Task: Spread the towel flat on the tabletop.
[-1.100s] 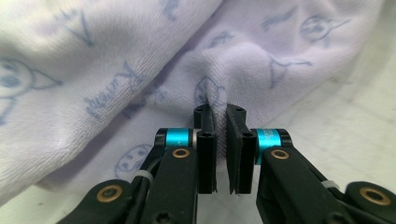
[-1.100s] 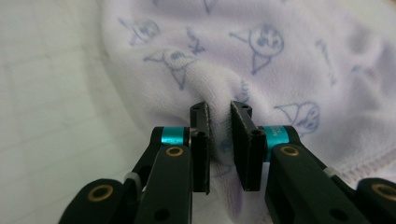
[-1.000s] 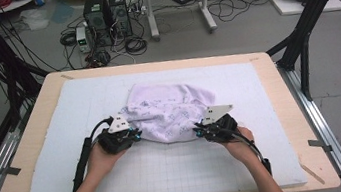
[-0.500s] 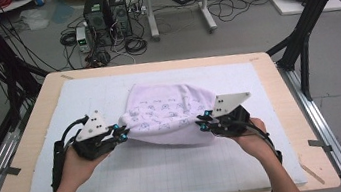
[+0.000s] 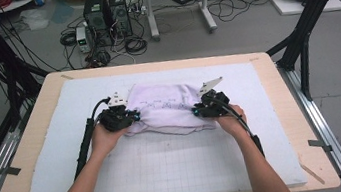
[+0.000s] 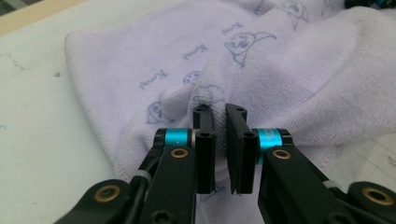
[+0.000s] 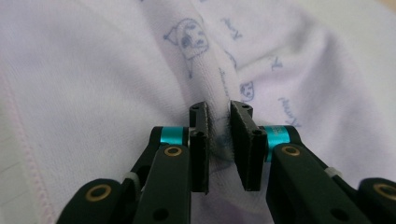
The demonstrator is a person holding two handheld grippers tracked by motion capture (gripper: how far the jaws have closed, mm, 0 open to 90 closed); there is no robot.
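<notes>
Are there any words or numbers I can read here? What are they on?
Small blue script words on the white towel, printed between little cartoon faces: too blurred to read for sure.
The same blue script on the towel in the right gripper view: also too blurred to read.
Computer towers on the floor beyond the table: no label large enough to read.
No numbers or signs can be read anywhere.
</notes>
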